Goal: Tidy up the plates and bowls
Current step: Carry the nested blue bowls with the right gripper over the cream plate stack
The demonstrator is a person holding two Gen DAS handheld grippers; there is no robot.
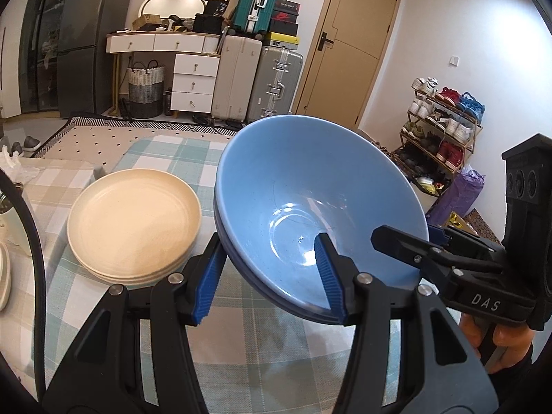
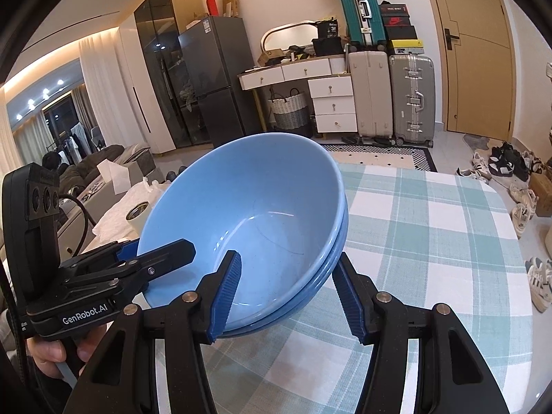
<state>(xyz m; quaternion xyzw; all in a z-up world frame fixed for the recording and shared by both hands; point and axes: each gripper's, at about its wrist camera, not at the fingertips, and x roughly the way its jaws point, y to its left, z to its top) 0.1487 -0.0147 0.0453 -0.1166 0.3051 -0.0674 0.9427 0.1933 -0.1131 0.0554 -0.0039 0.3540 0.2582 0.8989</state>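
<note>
Blue bowls (image 1: 310, 186), nested, clamped at opposite rims by left gripper (image 1: 272, 276), right gripper (image 2: 286, 293); we steady weight above checked tablecloth (image 2: 431, 241).

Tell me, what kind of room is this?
Probably a home's living and dining room: a table with a checked cloth, a fridge, suitcases by the door, and a shoe rack.

Checked tablecloth table (image 1: 114, 314), cream plate stack (image 1: 134, 220)

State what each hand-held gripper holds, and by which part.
Both grip the stack of blue bowls by its rim, on opposite sides: left hand-held gripper, right hand-held gripper.
</note>
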